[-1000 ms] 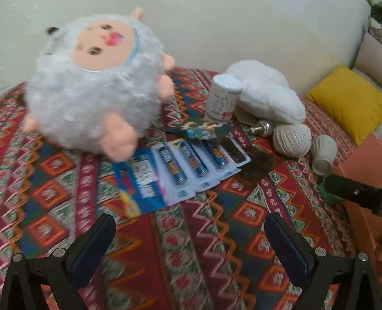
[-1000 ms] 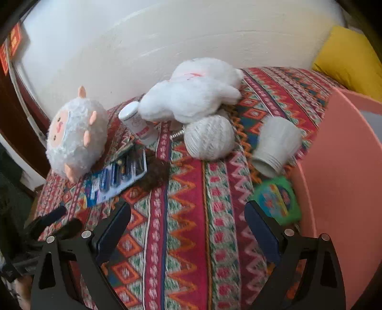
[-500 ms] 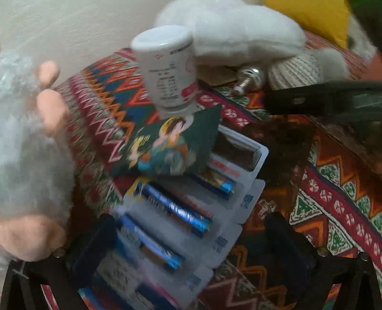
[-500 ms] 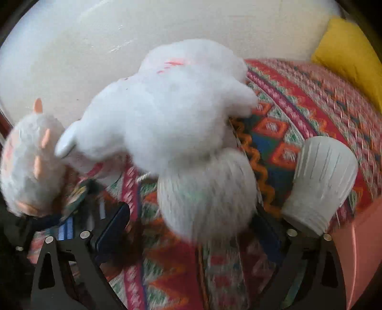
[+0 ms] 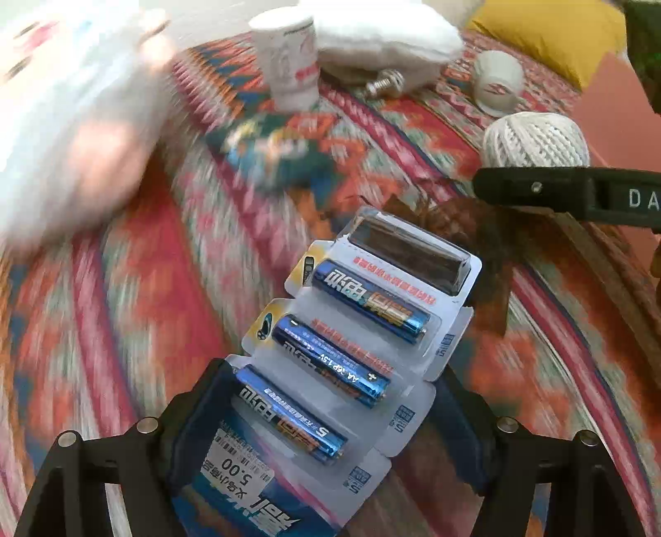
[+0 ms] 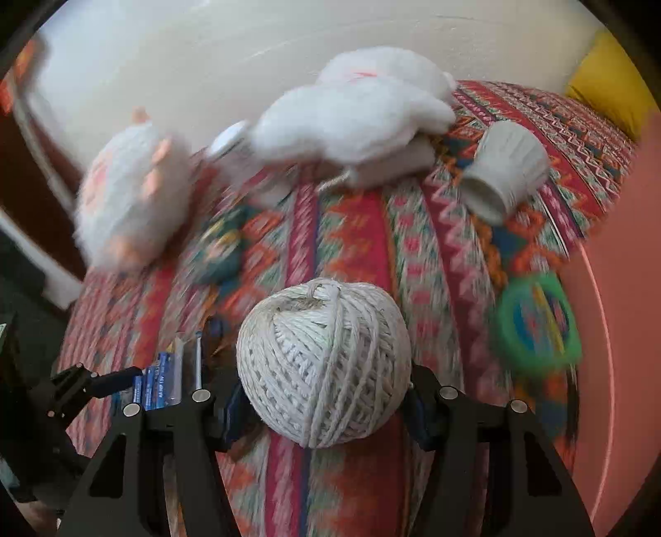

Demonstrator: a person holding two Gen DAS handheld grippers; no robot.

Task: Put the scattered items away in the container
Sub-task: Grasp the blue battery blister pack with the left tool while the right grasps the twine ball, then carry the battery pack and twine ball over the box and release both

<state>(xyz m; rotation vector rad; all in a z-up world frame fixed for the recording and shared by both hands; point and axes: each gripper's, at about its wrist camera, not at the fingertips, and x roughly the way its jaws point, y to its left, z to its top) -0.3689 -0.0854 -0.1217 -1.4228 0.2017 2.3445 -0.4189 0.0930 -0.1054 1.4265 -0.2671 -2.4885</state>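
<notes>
A blister pack of blue AA batteries (image 5: 363, 330) is clamped at its near end by my left gripper (image 5: 330, 417) and held off the patterned cloth. My right gripper (image 6: 326, 400) is shut on a white ball of twine (image 6: 326, 367), raised above the cloth. In the left wrist view the twine ball (image 5: 537, 138) shows at right beside one black right finger (image 5: 557, 190). The pink container (image 6: 628, 289) fills the right edge, close to the right gripper. The battery pack (image 6: 161, 380) shows low at the left of the right wrist view.
On the cloth lie a fluffy sheep plush (image 6: 132, 194), a white plush (image 6: 351, 111), a white bottle (image 5: 289, 62), a tipped white cup (image 6: 504, 169), a picture card (image 5: 281, 148), a bulb (image 5: 386, 82) and a green round item (image 6: 537, 326). A yellow cushion (image 5: 549, 29) sits behind.
My left gripper moved in, shut on the battery pack and lifted it. My right gripper reached the twine ball, shut on it and pulled it away from the white plush.
</notes>
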